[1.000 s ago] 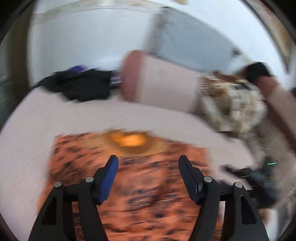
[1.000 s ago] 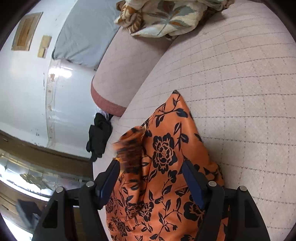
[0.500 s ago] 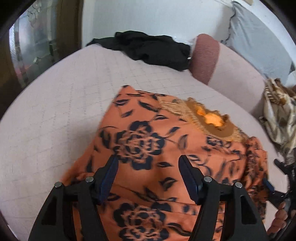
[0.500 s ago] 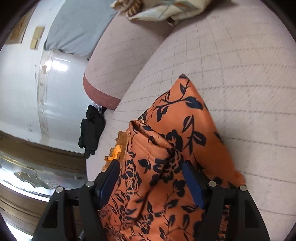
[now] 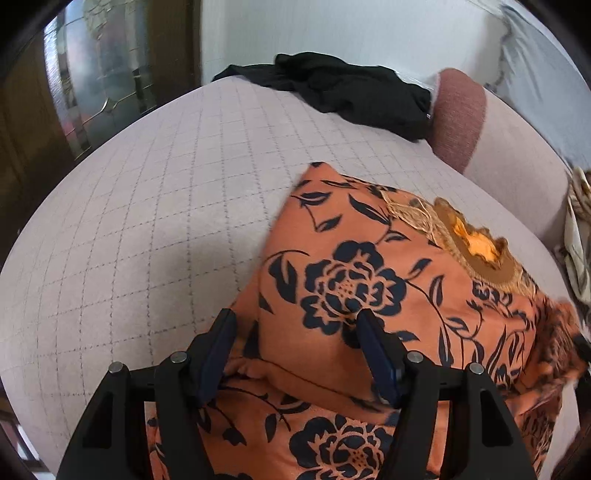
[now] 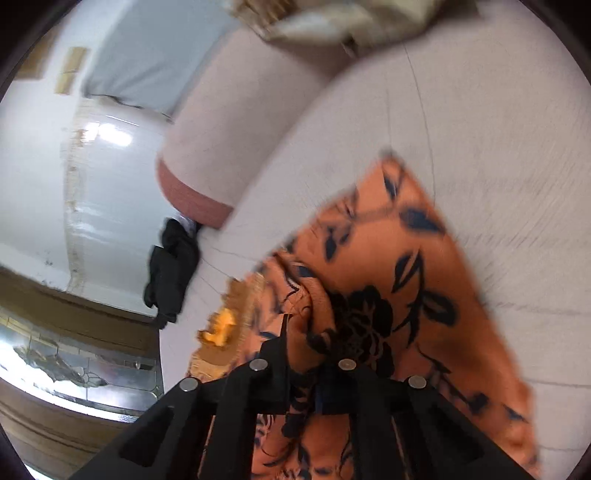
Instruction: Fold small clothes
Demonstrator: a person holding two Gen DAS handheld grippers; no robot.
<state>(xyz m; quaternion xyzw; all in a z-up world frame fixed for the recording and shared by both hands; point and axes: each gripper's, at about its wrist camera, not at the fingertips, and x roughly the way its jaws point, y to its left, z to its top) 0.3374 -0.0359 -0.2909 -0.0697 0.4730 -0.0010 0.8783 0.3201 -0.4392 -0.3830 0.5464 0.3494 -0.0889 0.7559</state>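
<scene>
An orange garment with dark floral print (image 5: 369,280) lies on a quilted pale pink bed (image 5: 166,221), with a gold embroidered neckline (image 5: 476,247) to the right. My left gripper (image 5: 295,347) is open, hovering over the garment's left folded edge, its jaws on either side of a fold. In the right wrist view the same garment (image 6: 406,266) shows blurred. My right gripper (image 6: 306,350) is shut on a bunched fold of the orange fabric and lifts it.
A black garment (image 5: 354,92) lies at the far end of the bed, also visible in the right wrist view (image 6: 170,269). A pink bolster (image 5: 458,118) lies beside it. A floral cloth (image 6: 332,22) sits further off. A glass door (image 5: 96,81) stands left.
My right gripper has closed on a fold of the orange garment and is moving with it. My left gripper has swung left and down toward the garment's left edge, still open.
</scene>
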